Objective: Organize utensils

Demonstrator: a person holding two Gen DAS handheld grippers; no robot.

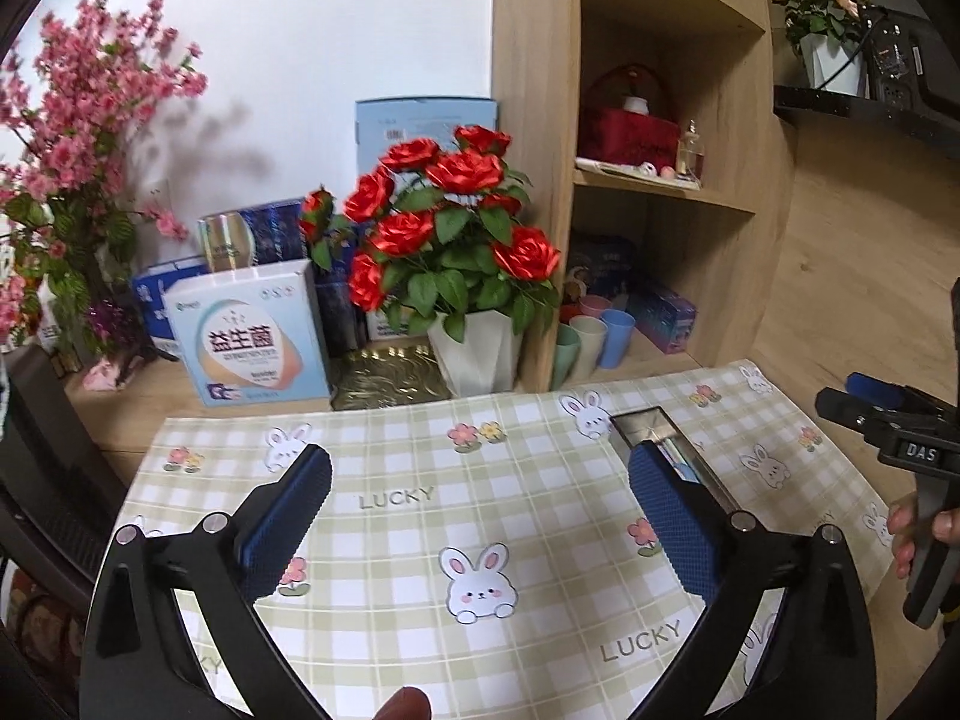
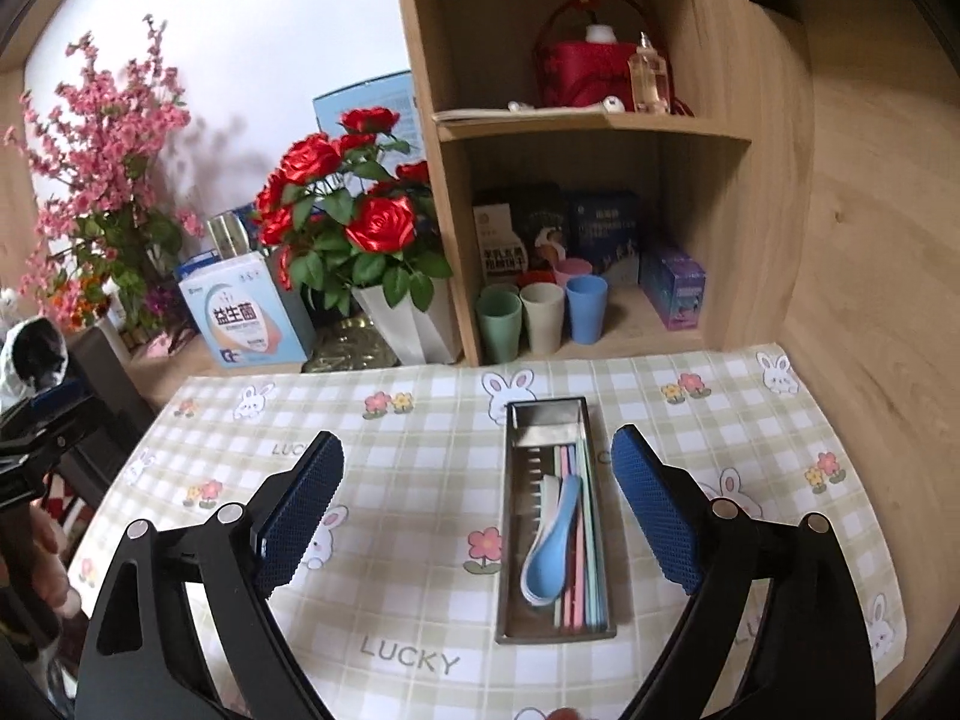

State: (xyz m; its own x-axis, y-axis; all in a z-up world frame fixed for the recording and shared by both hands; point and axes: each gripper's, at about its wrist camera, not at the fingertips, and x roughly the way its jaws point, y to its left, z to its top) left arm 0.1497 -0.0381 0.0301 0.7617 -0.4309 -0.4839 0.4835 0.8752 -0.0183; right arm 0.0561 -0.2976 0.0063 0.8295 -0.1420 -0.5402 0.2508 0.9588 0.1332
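Observation:
A narrow steel tray lies on the checked bunny mat. Inside it a blue spoon rests on a white spoon, beside pink, green and blue chopsticks. My right gripper hangs above the mat with its blue pads wide open and nothing between them; the tray shows just inside its right finger. My left gripper is also open and empty over the mat's middle. Its right finger hides most of the tray. The right gripper appears at the edge of the left wrist view, held by a hand.
A white pot of red roses stands behind the mat, with boxes and pink blossoms to its left. A wooden shelf unit holds coloured cups on its lowest level and a red basket above. A wooden wall borders the right.

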